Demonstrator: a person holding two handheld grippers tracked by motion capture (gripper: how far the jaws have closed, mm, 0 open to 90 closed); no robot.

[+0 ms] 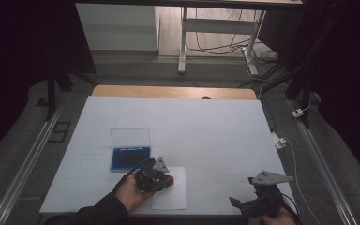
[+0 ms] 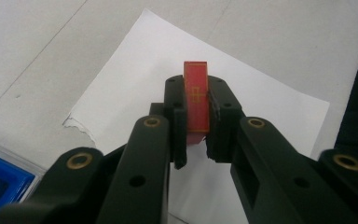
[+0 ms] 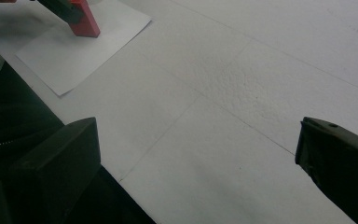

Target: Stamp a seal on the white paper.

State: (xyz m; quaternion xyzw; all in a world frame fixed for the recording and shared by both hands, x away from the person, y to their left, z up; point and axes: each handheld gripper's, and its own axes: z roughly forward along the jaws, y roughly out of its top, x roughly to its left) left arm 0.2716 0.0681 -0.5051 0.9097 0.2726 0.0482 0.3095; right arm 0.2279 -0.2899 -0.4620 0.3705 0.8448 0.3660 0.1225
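The left gripper (image 2: 196, 114) has its fingers (image 2: 176, 123) clenched on one red stamp block (image 2: 196, 95), gripping it across its narrow sides so that its long axis runs on from between the fingers and its far end pokes out past the tips. In the right gripper view the stamp's foot appears to rest on, or sit just above, the single white sheet of paper (image 3: 74, 51) – I cannot tell which – with the block tilted, not upright. The paper lies flat on the white worktop (image 1: 206, 126) close to the person's edge, directly under the left hand (image 1: 131, 194). To the far left of it sits one blue ink pad (image 1: 130, 158) with its clear lid (image 1: 130, 136) folded open behind; pad and paper are near each other but apart. So the coming move, as I judge it, turns on a plain downward press – the stamp is already over the sheet, and the left hand is the one in place. The right gripper (image 1: 251, 199) rests well apart at the near right corner, its fingers (image 3: 60, 163) spread wide with nothing between them. Count: one stamp, one sheet, one ink pad, two grippers.
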